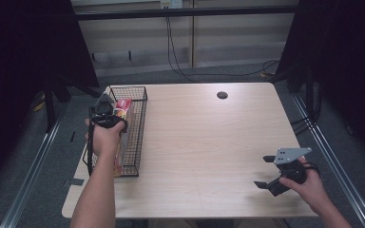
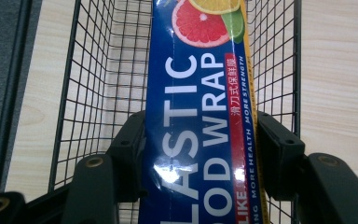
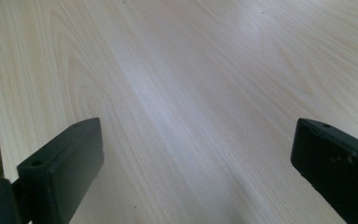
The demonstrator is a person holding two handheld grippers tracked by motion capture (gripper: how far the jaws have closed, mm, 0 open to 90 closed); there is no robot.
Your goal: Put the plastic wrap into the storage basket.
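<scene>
Left gripper view: left gripper [image 2: 200, 154] clamped a glossy plastic wrap box [image 2: 200, 116] over the wire basket [image 2: 98, 70]; right gripper [image 3: 196, 163] gaped above pale woodgrain table [image 3: 191, 70].

The wire basket [image 1: 132, 124] stands along the left edge of the surface [image 1: 204, 142], its mesh walls closing in all four sides, so entry is from above. The plastic wrap box [image 2: 200, 112] runs lengthwise inside it, with a narrow strip of bare mesh floor on each long side. Right of the basket the surface lies open, broken by a small dark round hole [image 1: 222, 95] near the far edge. The right hand-held gripper [image 1: 268, 172] sits over the near right corner, with bare wood between its spread jaws.
</scene>
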